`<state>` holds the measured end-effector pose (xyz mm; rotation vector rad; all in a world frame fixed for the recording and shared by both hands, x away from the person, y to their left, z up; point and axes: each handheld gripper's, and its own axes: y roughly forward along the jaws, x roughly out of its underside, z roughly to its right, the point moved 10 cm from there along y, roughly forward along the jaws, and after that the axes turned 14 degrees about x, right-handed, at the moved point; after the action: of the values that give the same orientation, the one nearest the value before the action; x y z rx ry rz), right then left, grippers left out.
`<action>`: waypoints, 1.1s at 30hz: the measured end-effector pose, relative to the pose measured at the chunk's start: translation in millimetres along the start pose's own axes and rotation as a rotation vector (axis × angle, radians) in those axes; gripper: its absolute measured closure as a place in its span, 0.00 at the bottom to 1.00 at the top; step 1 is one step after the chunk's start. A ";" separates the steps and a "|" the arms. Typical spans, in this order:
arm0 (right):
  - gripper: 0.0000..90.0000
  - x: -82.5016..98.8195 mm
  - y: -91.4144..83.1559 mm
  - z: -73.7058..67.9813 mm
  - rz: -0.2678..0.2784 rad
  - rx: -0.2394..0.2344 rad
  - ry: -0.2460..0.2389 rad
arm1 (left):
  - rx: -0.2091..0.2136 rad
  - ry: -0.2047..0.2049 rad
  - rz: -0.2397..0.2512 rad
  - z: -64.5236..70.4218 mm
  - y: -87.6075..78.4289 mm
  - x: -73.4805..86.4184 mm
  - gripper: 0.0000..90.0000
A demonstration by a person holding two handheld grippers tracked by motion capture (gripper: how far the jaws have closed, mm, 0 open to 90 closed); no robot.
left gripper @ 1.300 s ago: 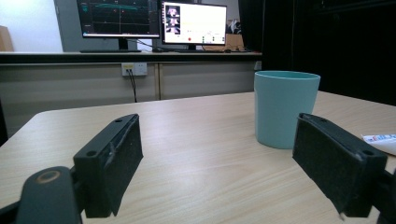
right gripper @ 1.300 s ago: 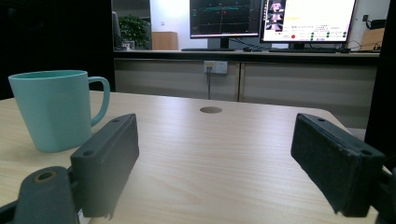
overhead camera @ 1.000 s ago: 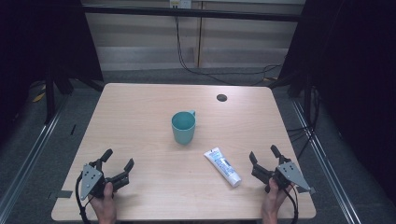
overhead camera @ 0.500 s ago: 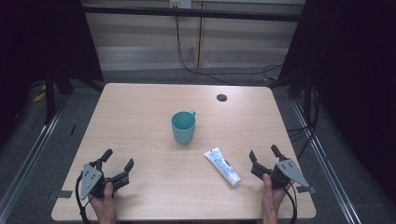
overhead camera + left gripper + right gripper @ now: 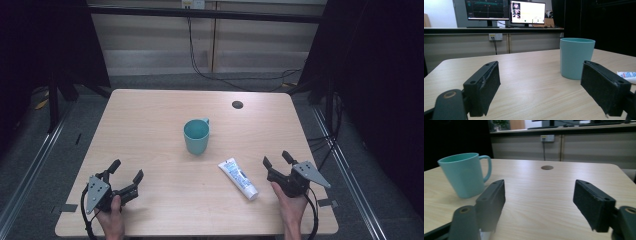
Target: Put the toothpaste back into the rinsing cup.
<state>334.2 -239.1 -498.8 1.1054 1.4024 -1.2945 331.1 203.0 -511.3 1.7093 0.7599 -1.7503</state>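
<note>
A teal mug (image 5: 196,136) stands upright near the table's middle, its handle toward the far right. A white toothpaste tube (image 5: 239,178) lies flat to the mug's near right. My left gripper (image 5: 127,170) rests open at the near left corner, with nothing between its jaws. In the left gripper view the mug (image 5: 576,58) stands ahead right and the tube's end (image 5: 627,75) peeks past the right jaw. My right gripper (image 5: 276,159) hovers just right of the tube, open. Its jaws have just been closing with nothing between them. In the right gripper view the mug (image 5: 464,175) stands ahead left.
The wooden table (image 5: 150,115) has a dark cable hole (image 5: 237,104) near its far right edge. Beyond the far edge are a wall panel with cables and, in the left gripper view, two lit monitors (image 5: 506,11). Dark curtains flank both sides.
The right gripper has lifted slightly and its jaws stand narrower than before. The left gripper, mug and tube have not moved.
</note>
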 end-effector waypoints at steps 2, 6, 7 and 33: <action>0.32 -4.2 -0.3 -4.7 -0.007 -0.028 0.007 | 0.000 0.001 0.000 0.0 0.0 0.0 0.18; 0.40 -6.2 -0.2 -12.1 -0.056 -0.040 -0.038 | 0.000 0.003 -0.002 -0.2 -0.1 0.0 0.18; 0.43 -6.1 0.1 -14.8 -0.091 -0.046 -0.044 | 0.000 0.003 -0.002 0.1 -0.1 0.1 0.18; 0.51 -10.6 7.1 -69.7 -0.444 -0.288 -0.150 | -0.003 -0.002 0.002 -0.4 0.3 -0.1 0.18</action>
<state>340.1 -169.5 -486.7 0.5084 1.7141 -1.3893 331.5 203.1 -511.2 1.7055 0.7598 -1.7485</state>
